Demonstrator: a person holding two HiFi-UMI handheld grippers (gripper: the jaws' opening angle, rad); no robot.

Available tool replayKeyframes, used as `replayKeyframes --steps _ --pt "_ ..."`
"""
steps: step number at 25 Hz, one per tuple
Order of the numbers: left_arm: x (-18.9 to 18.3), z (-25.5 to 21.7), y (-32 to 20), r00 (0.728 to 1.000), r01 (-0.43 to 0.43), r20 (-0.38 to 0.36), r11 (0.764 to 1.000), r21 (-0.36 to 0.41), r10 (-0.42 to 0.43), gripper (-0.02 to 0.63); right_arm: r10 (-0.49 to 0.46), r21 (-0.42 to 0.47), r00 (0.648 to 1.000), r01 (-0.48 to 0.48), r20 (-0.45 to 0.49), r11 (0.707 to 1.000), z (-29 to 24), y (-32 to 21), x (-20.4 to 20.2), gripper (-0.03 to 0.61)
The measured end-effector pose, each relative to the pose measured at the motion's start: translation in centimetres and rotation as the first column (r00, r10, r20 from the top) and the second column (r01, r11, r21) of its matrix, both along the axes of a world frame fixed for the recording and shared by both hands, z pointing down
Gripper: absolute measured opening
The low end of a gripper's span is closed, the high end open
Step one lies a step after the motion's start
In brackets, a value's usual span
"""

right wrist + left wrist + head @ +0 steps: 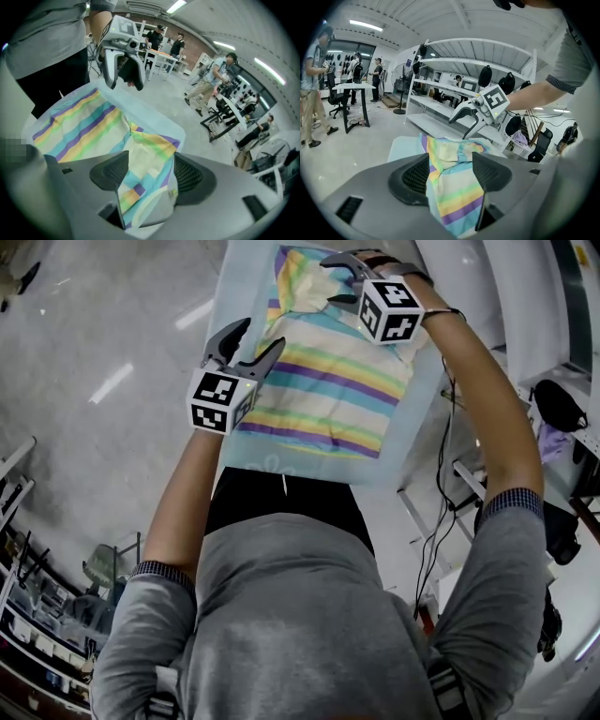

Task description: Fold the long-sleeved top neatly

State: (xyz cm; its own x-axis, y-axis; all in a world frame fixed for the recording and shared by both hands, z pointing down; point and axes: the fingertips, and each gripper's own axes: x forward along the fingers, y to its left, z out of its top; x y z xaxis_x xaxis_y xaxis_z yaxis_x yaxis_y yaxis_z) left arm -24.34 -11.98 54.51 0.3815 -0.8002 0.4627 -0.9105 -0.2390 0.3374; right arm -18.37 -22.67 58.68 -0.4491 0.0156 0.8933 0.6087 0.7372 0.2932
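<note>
1. Right gripper [328,281]: the jaws are spread and the pads are clear of the cloth. It points steeply down over the far, bunched end of the long-sleeved top [323,381], a stance suited to setting down or taking up a fold there.
2. Left gripper [261,336]: the jaws are likewise apart and hold nothing. It hovers near the top's left edge, probably placed to take that side.
3. The top: striped, lying on the light-blue surface [417,418] in front of the person. Its near part is flat and its far part is rumpled, so folding looks unfinished.
4. Right gripper view: shows overlapping layers and a curved, collar-like band beneath the jaws, which the head view does not resolve.
5. Left gripper view: shows the crumpled far end rising, with the right gripper above it.
6. Head view: the only view showing the top's whole outline against the surface.
</note>
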Motion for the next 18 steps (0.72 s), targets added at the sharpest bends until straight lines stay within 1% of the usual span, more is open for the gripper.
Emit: replayKeyframes --steps 2,4,7,9,10,11,12,13,16,18 --pt "0.2 -0.2 0.0 1.000 -0.020 0.005 1.000 0.005 0.020 0.304 0.081 -0.023 0.996 -0.081 0.026 0.996 -1.8 -0.9 1.2 0.322" --pt "0.4 -0.6 -0.1 0.999 -0.046 0.013 0.999 0.013 0.046 0.304 0.158 -0.041 0.987 -0.156 0.042 0.987 -3.6 -1.5 2.7 0.325" --pt "0.7 -1.5 0.3 0.996 -0.082 0.028 0.997 0.016 0.081 0.304 0.240 -0.042 0.970 -0.238 0.044 0.970 -5.7 -1.5 5.4 0.327" --pt "0.8 -1.9 1.2 0.995 -0.092 0.029 0.996 0.003 0.092 0.304 0.304 -0.059 0.952 -0.301 0.045 0.952 -6.8 -0.9 7.5 0.327" --pt "0.9 -2.0 1.7 0.995 -0.097 0.026 0.995 -0.008 0.097 0.304 0.349 -0.075 0.936 -0.345 0.052 0.936 -7.3 -0.6 8.5 0.327" --pt "0.9 -1.8 2.2 0.994 -0.105 0.021 0.994 -0.022 0.105 0.304 0.403 -0.093 0.913 -0.397 0.063 0.913 -7.8 -0.4 9.7 0.327" --pt "0.9 -1.4 2.5 0.993 -0.118 0.018 0.992 -0.037 0.119 0.304 0.465 -0.112 0.882 -0.456 0.076 0.883 -8.2 -0.2 11.0 0.327" --pt "0.9 -0.9 2.9 0.990 -0.135 0.020 0.989 -0.052 0.137 0.304 0.529 -0.132 0.844 -0.517 0.089 0.846 -8.6 0.0 12.5 0.327" --pt "0.8 0.2 4.8 0.979 -0.191 0.048 0.977 -0.094 0.196 0.304 0.698 -0.201 0.706 -0.671 0.122 0.714 -9.3 2.3 16.6 0.327" --pt "0.9 0.4 6.7 0.971 -0.224 0.056 0.966 -0.129 0.233 0.304 0.789 -0.254 0.601 -0.749 0.128 0.612 -9.5 4.7 19.1 0.327"
